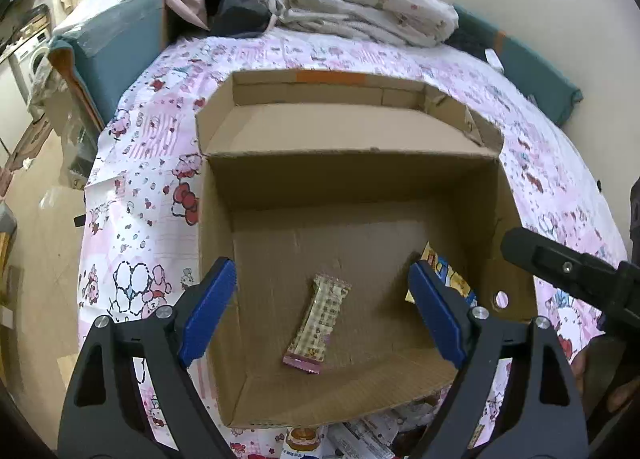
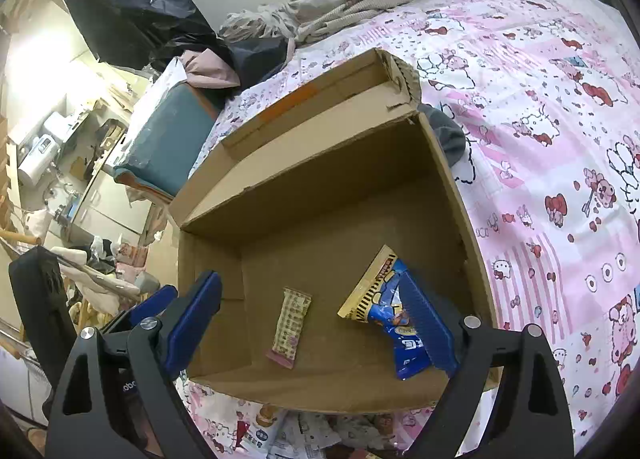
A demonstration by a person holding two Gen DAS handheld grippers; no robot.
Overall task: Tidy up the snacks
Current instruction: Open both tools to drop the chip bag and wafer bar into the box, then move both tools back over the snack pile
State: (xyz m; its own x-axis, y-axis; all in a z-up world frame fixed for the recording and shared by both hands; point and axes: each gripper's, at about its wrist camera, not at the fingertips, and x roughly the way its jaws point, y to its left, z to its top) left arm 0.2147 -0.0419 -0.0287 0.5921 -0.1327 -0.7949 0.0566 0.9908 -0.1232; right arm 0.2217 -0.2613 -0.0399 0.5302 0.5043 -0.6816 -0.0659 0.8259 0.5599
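Both grippers, left (image 1: 322,309) & right (image 2: 316,323), gape wide, empty, over brown cardboard box (image 1: 348,175); slim beige-pink wrapped snack bar (image 1: 318,329) lies btwn left jaws, blue-yellow snack bag (image 2: 394,319) at right's 3 o'clock pad.

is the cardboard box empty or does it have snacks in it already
Not empty: the open cardboard box holds two snacks, a slim beige bar and a blue packet.

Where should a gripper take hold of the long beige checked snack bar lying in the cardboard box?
Grip the beige checked snack bar across its narrow middle, coming from above: it lies flat on the cardboard box floor with both long sides free.
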